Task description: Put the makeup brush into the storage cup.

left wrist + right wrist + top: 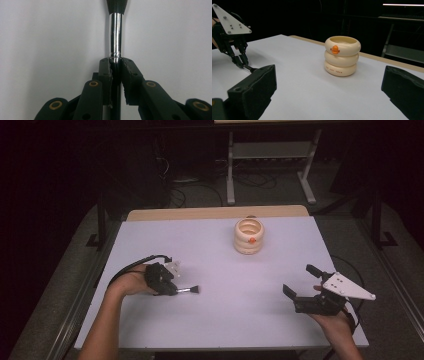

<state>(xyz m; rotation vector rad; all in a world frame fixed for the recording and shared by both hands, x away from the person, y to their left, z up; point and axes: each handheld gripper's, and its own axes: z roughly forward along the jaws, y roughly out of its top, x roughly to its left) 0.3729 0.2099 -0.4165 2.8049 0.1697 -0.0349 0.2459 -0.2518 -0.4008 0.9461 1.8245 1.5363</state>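
High view overhead, forward-down; tool cameras close — shared white table (220, 310).

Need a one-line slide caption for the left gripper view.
Left gripper shut on the chrome ferrule of a makeup brush, held over the white table.

Left gripper (176, 290) sat low over the table on the left, forearm coming in from the bottom edge, jaws pinched tight on a brush (189, 290). Right gripper (300, 281) was over on the right side, jaws spread wide apart, nothing between them.
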